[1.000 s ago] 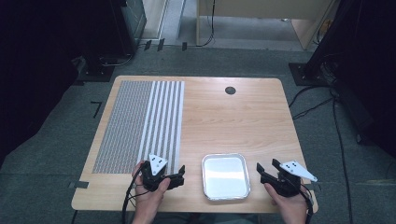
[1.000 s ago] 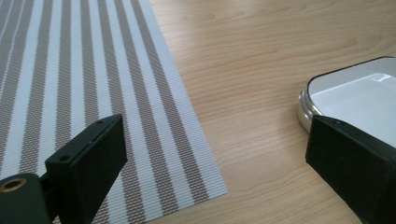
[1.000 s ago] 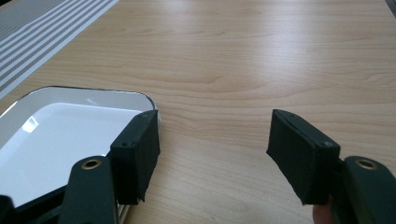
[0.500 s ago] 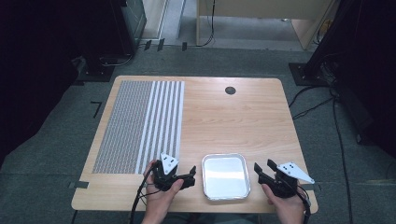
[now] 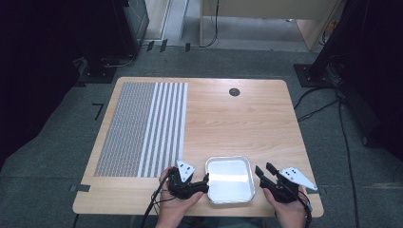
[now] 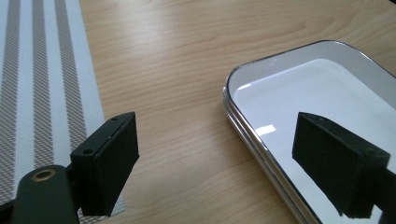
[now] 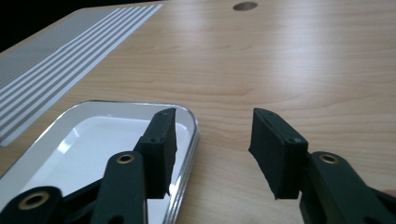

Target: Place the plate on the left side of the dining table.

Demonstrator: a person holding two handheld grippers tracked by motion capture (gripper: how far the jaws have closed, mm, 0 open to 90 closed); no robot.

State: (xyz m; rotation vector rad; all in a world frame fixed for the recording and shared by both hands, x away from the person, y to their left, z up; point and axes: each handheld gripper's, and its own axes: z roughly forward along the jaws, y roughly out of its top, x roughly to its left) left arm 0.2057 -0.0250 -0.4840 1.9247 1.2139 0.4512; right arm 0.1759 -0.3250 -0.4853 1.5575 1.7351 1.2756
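tray (image 5: pixel 228 195) lies at the table's near edge between our 2 unclenched, empty tongs, both closing; left gripper (image 5: pixel 205 182) straddles its rim, nearer than right gripper (image 5: pixel 263 169).

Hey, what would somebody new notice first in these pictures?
Probably the shiny metal tray at the table's near edge, flanked by the left claw and right claw, both open. Next, the striped grey-and-white mat covering the left part of the wooden table.

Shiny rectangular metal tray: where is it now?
High view: the shiny rectangular metal tray sits at the wooden table's near edge, between the left gripper and right gripper.
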